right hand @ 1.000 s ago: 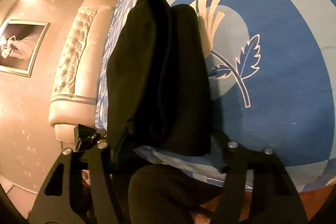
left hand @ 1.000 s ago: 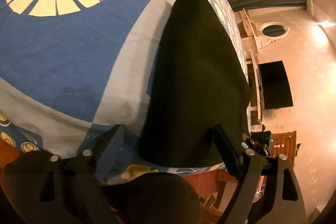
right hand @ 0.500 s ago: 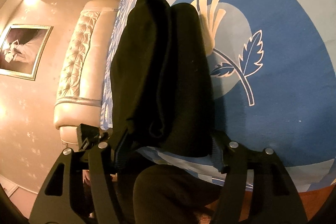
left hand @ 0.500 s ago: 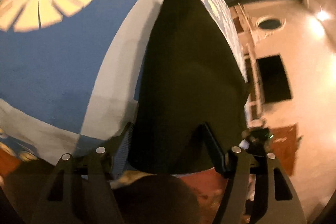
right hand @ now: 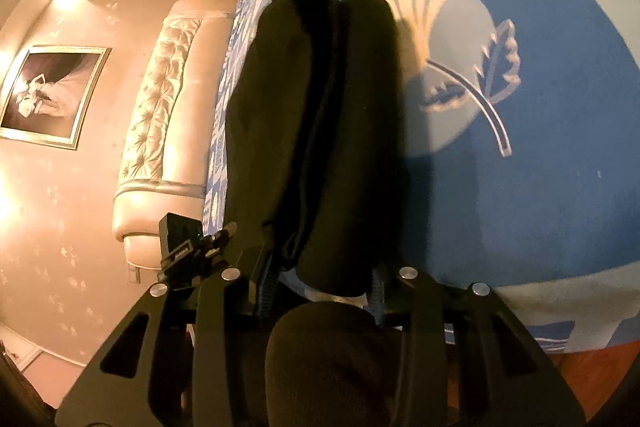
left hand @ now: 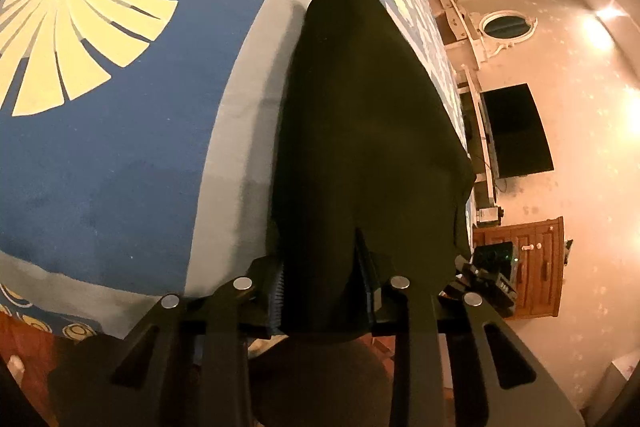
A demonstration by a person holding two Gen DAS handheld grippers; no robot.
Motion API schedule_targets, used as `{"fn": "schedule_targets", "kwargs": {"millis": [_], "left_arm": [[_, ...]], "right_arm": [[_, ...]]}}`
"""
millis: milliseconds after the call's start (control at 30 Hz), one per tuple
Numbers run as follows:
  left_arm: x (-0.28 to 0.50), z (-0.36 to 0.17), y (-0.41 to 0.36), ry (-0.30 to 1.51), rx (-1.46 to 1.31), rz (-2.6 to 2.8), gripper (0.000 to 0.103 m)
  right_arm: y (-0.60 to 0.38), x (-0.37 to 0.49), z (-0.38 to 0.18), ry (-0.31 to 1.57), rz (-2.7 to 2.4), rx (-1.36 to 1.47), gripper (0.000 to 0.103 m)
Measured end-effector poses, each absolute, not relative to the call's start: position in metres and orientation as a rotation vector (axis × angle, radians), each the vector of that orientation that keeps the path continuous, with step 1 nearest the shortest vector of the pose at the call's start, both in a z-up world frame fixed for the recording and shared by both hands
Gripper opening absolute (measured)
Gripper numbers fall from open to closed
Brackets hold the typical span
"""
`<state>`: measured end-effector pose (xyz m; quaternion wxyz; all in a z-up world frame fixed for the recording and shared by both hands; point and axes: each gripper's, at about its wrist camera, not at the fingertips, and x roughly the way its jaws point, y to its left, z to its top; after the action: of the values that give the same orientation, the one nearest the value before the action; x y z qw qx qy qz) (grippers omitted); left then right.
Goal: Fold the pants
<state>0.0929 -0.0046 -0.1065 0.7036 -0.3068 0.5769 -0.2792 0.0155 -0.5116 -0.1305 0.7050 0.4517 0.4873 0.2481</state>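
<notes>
Both of your grippers slant down at the near edge of the blue patterned bedspread (left hand: pixel 120 155): your left gripper (left hand: pixel 320 291) has just been closing and its jaws now clamp the near end of the black pants (left hand: pixel 360 131), and your right gripper (right hand: pixel 320 283) has likewise just closed onto the pants' (right hand: pixel 316 115) other near end. The pants lie flat on the bed as a long dark strip running away from you, doubled lengthwise with a seam line down the middle in the right view. Their black cloth swallows all detail, and where each pad meets it is hard to make out.
</notes>
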Motion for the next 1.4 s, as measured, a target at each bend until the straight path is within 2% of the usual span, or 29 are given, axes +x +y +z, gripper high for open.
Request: {"fn": "schedule_targets", "kwargs": {"millis": [67, 200, 233, 267, 300, 333, 433, 800, 900, 967, 1033, 1067, 1100, 1167, 1233, 1400], "left_arm": [[0.090, -0.103, -0.010, 1.269, -0.640, -0.628, 0.033], [0.080, -0.085, -0.013, 1.228, -0.539, -0.623, 0.042], [0.079, -0.078, -0.009, 1.219, -0.527, -0.620, 0.048], [0.080, -0.070, -0.011, 1.203, -0.530, -0.623, 0.060], [0.081, -0.065, -0.004, 1.177, -0.543, -0.628, 0.066], [0.084, -0.060, 0.002, 1.144, -0.559, -0.634, 0.071], [0.105, -0.053, 0.014, 1.085, -0.549, -0.650, 0.074], [0.221, -0.090, -0.023, 1.108, -0.603, -0.729, 0.074], [0.240, -0.102, -0.036, 1.157, -0.617, -0.720, 0.074], [0.244, -0.106, -0.039, 1.160, -0.624, -0.715, 0.074], [0.244, -0.104, -0.043, 1.147, -0.588, -0.716, 0.070], [0.244, -0.104, -0.046, 1.150, -0.558, -0.711, 0.054], [0.244, -0.105, -0.050, 1.159, -0.523, -0.707, 0.050], [0.242, -0.105, -0.055, 1.149, -0.479, -0.686, 0.041], [0.241, -0.104, -0.057, 1.142, -0.450, -0.671, 0.037], [0.238, -0.100, -0.056, 1.135, -0.428, -0.644, 0.032]], "right_arm": [[-0.514, 0.015, -0.131, 1.079, 0.547, 1.001, 0.042], [-0.520, 0.019, -0.114, 1.049, 0.533, 0.951, 0.069], [-0.523, 0.022, -0.106, 1.033, 0.524, 0.916, 0.077], [-0.527, 0.024, -0.101, 1.016, 0.512, 0.889, 0.081], [-0.530, 0.028, -0.096, 0.994, 0.502, 0.871, 0.086], [-0.535, 0.034, -0.095, 0.974, 0.499, 0.875, 0.088], [-0.540, 0.058, -0.103, 0.959, 0.497, 0.933, 0.088], [-0.534, 0.128, -0.123, 0.944, 0.541, 1.005, 0.092], [-0.540, 0.131, -0.128, 0.928, 0.557, 1.046, 0.092], [-0.539, 0.132, -0.128, 0.940, 0.553, 1.021, 0.085], [-0.541, 0.135, -0.136, 0.988, 0.520, 1.012, 0.046], [-0.545, 0.135, -0.142, 0.990, 0.518, 1.041, 0.042], [-0.547, 0.135, -0.145, 0.983, 0.524, 1.050, 0.039], [-0.546, 0.134, -0.143, 0.980, 0.525, 1.041, 0.037], [-0.546, 0.134, -0.142, 0.977, 0.525, 1.045, 0.036], [-0.544, 0.131, -0.141, 0.963, 0.522, 1.062, 0.035]]}}
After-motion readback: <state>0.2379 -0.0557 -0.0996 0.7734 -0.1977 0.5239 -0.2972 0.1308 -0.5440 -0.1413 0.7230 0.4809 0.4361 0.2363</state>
